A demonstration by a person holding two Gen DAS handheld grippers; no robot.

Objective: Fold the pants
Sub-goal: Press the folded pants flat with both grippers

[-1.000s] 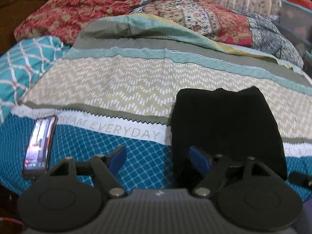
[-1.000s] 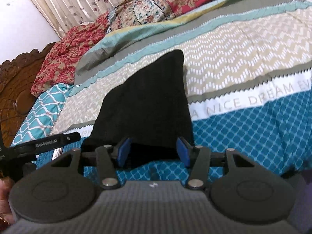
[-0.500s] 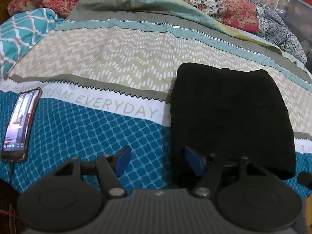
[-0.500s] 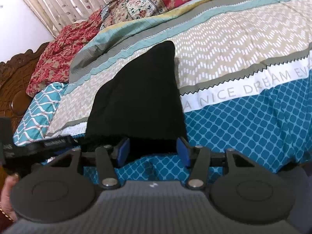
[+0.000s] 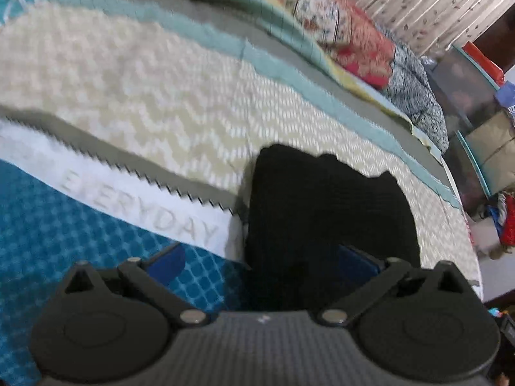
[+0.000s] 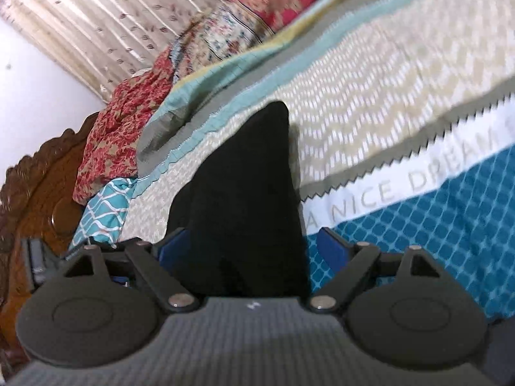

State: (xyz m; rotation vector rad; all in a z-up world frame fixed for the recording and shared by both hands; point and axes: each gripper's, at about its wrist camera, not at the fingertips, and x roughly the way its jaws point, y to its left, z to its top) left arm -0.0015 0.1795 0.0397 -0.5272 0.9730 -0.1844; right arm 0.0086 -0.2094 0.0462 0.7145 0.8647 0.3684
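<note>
On the patterned bedspread, the black pants lie as a folded bundle just beyond the white band of lettering, and both your tools face its near edge. Starting at your left: the left gripper has just been opening and its jaws now stand spread wide, one blue pad over the teal print off the bundle's left side, the other over the dark cloth. The bundle's near left corner sits between them, unclamped.

To your right, the right gripper has also just been opening; its jaws stand apart, straddling the near right corner of the pants, nothing pinched. From here the bundle runs away from you toward the pillows, its long axis lying roughly along the line both tools point.

Each hand looks about equally near its own corner, so the next fold likely turns on lifting that near edge away from you.
</note>
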